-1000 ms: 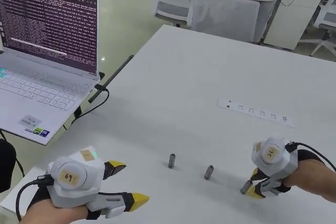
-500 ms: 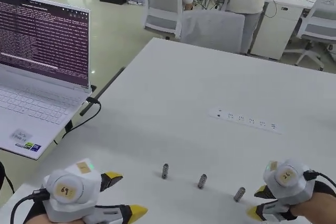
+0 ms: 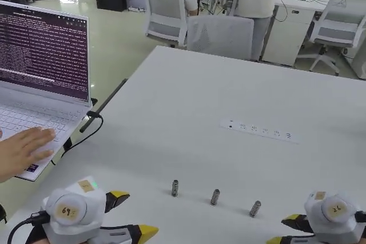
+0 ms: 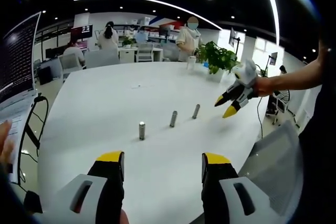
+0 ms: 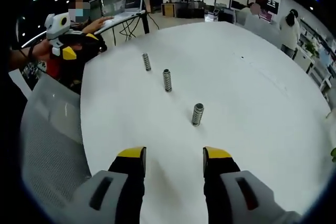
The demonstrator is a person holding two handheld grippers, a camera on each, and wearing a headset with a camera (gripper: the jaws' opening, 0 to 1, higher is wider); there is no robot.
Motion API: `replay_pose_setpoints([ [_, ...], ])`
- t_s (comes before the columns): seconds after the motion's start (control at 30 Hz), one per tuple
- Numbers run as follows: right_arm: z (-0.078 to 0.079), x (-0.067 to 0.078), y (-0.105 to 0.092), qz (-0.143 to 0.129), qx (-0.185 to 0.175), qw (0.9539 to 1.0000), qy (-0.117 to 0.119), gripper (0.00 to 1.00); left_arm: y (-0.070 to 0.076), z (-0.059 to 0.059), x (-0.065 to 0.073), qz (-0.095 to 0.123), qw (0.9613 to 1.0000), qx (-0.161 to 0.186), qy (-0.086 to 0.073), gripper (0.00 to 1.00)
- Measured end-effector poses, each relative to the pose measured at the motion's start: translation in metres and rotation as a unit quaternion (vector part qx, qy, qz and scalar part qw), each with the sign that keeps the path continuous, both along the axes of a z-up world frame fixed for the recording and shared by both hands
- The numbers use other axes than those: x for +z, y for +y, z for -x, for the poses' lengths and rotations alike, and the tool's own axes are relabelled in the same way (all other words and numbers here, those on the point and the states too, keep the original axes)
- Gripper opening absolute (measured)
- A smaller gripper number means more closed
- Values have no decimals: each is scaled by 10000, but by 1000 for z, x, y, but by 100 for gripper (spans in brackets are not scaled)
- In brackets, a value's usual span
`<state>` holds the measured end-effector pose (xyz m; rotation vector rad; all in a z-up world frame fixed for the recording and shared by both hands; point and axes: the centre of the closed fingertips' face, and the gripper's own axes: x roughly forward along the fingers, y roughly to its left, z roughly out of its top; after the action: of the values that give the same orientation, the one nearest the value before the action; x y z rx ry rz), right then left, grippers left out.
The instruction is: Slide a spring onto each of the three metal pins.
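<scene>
In front of the right tool: the nearest spring, a short ribbed metal coil, stands upright on the white surface, a little ahead of the yellow tips and not touching them.
Further ahead of it: the middle spring and the far spring have the same grey coiled shape. They are upright, in one slanted row, each apart from the next.
Right tool state: the two jaws are parallel and wide apart, with nothing between them. The bodies are black and the pointed tips are yellow.
Left tool: the jaws are wide apart too, and empty. The row of three coils stands ahead of it, and the far spring is the closest one here.
Pins: inside the coils, too small to tell.
Surface: smooth, matte white, with a rounded edge.
Beyond the springs from both tools: a power strip, flat, white, long and thin.
To the left of the left tool: an open silver laptop with dense text on its screen. A bare hand lies on its keyboard.
</scene>
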<state>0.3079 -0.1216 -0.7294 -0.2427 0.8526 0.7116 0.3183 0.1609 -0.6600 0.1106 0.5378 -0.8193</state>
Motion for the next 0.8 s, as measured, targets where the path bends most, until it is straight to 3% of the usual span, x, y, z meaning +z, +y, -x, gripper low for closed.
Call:
replay_pose_setpoints([
  [0.2, 12, 8, 1, -333, -325, 9989, -99, 45, 1, 2, 0, 28, 10000, -5, -9, 55],
  [0.8, 42, 29, -2, -755, -870, 9925, -408, 55, 2, 5, -4, -7, 10000, -45, 27, 55],
])
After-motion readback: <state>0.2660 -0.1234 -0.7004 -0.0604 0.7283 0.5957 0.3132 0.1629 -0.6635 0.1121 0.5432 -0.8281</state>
